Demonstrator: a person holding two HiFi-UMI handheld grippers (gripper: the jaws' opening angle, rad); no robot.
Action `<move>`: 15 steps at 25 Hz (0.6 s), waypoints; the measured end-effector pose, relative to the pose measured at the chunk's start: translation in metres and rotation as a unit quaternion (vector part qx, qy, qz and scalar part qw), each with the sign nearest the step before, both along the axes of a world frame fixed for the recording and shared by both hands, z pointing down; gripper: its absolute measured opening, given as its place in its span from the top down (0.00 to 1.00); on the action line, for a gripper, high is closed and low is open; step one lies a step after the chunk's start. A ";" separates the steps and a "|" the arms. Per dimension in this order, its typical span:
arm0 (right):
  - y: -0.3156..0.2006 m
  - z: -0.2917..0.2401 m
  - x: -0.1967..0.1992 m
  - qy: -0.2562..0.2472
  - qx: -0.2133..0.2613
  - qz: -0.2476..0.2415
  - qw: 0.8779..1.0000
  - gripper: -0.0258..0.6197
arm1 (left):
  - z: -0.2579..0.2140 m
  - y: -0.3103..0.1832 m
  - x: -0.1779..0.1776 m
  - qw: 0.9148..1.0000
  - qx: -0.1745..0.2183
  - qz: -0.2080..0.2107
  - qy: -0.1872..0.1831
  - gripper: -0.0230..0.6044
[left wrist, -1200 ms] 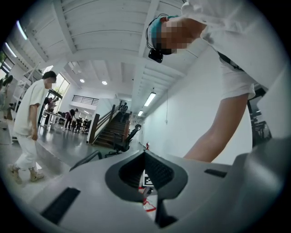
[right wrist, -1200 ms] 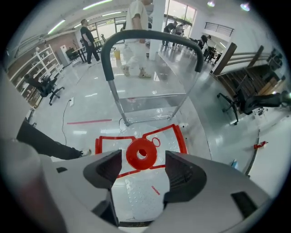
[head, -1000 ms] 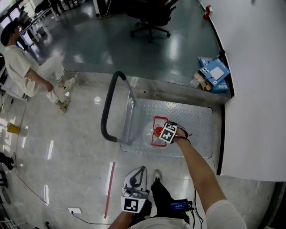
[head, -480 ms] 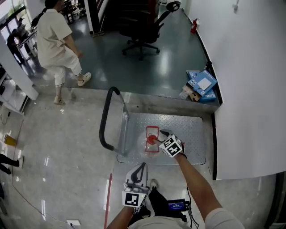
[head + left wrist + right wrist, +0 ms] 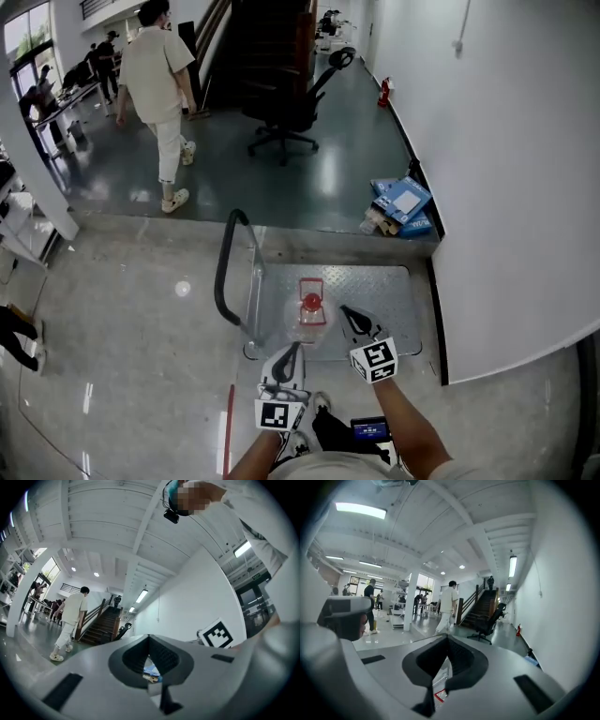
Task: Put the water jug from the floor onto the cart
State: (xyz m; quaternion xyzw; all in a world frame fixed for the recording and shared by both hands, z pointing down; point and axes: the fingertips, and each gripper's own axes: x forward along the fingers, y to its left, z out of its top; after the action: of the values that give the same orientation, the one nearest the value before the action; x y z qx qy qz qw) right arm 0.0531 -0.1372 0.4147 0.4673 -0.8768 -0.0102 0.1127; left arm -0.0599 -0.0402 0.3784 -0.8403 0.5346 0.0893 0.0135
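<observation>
Now both grippers are empty. The left gripper [image 5: 294, 349] sits at 6 o'clock in the head view and points to 12. Its jaws are pressed together at the tips with nothing in them. The right gripper [image 5: 347, 312] lies at the left one's 2 o'clock and points to about 11. Its jaws have just been closing and meet at the tips, with nothing between them.

The jug [image 5: 309, 326] stands upright on the cart [image 5: 384, 291]. It is at 12 o'clock from the left gripper and at 9 o'clock from the right gripper's tips, just beside them but not held. It is clear, with a red cap [image 5: 311, 302] and a red handle on top. It sits at the 9 o'clock end of the ribbed metal deck, next to the black push bar [image 5: 223, 267] that rises on that side.

The cart's 3 o'clock side runs along a white wall [image 5: 506, 187]. At 1 o'clock from the cart, against that wall, lies a pile of blue boxes [image 5: 401, 202]. At 12 o'clock, farther off on the dark floor [image 5: 216, 178], stands a black chair [image 5: 286, 108]. At 11 o'clock a person [image 5: 164, 84] in light clothes is mid-stride, back to the camera. Stairs [image 5: 485, 609] show beyond the chair in the right gripper view.
</observation>
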 end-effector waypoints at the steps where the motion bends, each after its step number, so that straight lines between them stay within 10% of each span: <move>1: 0.016 -0.011 0.001 -0.010 0.015 0.005 1.000 0.94 | -0.003 0.009 -0.002 1.000 0.001 -0.001 0.000 0.96; 15: 0.134 -0.033 0.029 -0.060 0.045 0.086 0.993 0.94 | -0.022 0.075 0.010 1.000 0.006 0.022 -0.011 0.96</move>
State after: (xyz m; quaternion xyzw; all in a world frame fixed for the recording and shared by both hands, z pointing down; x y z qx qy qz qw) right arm 0.0817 -0.0029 0.3819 0.5449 -0.8375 -0.0122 0.0389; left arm -0.0503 0.0348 0.3567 -0.8529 0.5149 0.0834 0.0221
